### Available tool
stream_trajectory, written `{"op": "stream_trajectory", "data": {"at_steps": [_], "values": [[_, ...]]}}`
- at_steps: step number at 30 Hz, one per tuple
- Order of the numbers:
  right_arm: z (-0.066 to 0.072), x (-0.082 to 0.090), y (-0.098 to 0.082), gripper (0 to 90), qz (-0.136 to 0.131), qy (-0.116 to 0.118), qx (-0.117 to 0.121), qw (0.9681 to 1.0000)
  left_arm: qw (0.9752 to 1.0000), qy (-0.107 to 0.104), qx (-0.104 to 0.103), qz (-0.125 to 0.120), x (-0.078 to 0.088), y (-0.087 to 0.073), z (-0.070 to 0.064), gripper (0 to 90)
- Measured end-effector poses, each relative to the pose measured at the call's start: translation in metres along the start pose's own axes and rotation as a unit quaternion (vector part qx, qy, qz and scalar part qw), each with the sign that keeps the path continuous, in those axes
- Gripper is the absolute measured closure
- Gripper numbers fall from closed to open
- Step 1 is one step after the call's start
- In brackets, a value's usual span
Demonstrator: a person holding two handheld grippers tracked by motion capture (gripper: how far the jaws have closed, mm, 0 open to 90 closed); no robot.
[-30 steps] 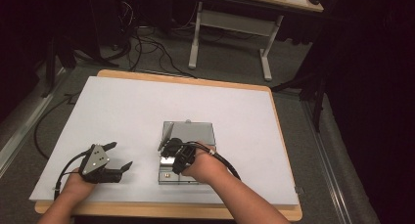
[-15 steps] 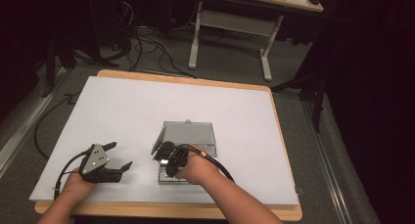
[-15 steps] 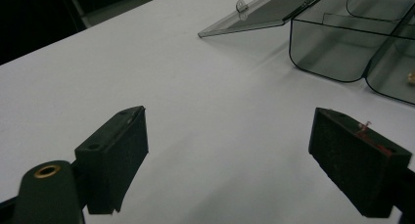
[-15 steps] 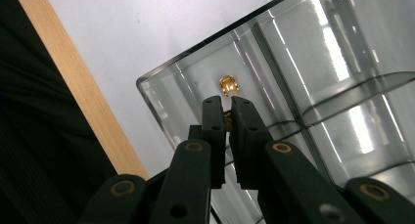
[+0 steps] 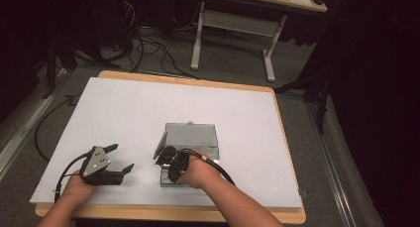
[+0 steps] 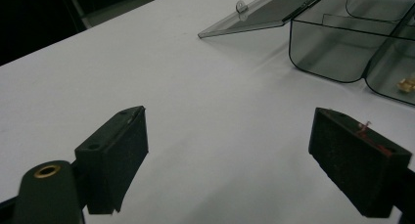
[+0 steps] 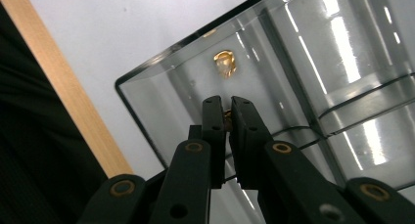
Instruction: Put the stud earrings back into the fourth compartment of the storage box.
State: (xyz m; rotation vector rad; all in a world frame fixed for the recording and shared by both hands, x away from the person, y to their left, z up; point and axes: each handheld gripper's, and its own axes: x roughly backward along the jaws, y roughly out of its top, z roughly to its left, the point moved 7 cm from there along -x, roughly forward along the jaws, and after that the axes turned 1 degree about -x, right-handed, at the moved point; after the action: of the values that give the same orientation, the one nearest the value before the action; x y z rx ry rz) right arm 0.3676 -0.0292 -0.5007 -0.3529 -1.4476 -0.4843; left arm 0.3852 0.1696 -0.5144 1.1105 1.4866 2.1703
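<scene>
- The right gripper [image 7: 225,111] has its jaws nearly closed on a small brass-coloured piece [image 7: 227,115], of which only a sliver shows between the tips; I judge it pinched, though only thinly.
- It reaches down into the near-left compartment of the clear plastic box [image 7: 161,87], whose curved wall stands toward ten o'clock of the tips in the right gripper view.
- A second brass piece [image 7: 225,63] lies loose on the compartment floor, near twelve o'clock of the tips and apart from them.
- To do the step well, as I judge it: keep the squeeze steady and lift straight up out of the compartment, clear of the wall and dividers, since so small a part caught only at the tips could twist out or drop.
- In the high view the right gripper [image 5: 171,162] sits over the box's near-left corner, with the open lid [image 5: 190,134] lying flat toward one o'clock of it.
- The left gripper [image 5: 119,160] rests at nine o'clock of the box, well apart from it; its jaws stand wide apart and hold nothing, low over the white table sheet [image 5: 124,108].
- The left gripper view shows bare sheet between its pads, with the box at two o'clock.
- No brand, label or writing can be read anywhere.
</scene>
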Motion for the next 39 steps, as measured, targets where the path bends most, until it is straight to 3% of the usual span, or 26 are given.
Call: {"op": "stream_trajectory", "data": {"at_steps": [14, 23, 31, 39], "values": [[-0.002, -0.005, 0.004, 81.6, -0.007, -0.006, -0.003, 1.0, 1.0, 0.0, 0.0, -0.001, 0.0, 0.0, 0.0, 15.1], [-0.005, 0.015, 0.0, 77.5, -0.024, -0.011, -0.011, 0.9996, 1.0, 0.0, -0.001, 0.0, 0.0, 0.0, 0.0, 15.1], [-0.02, 0.042, -0.02, 73.6, -0.04, -0.023, -0.036, 0.9983, 1.0, 0.001, 0.0, 0.0, 0.0, 0.0, 0.0, 15.1], [-0.038, 0.053, -0.043, 68.1, -0.042, -0.033, -0.065, 0.9965, 1.0, 0.001, 0.001, 0.0, 0.0, 0.0, 0.0, 15.1]]}}
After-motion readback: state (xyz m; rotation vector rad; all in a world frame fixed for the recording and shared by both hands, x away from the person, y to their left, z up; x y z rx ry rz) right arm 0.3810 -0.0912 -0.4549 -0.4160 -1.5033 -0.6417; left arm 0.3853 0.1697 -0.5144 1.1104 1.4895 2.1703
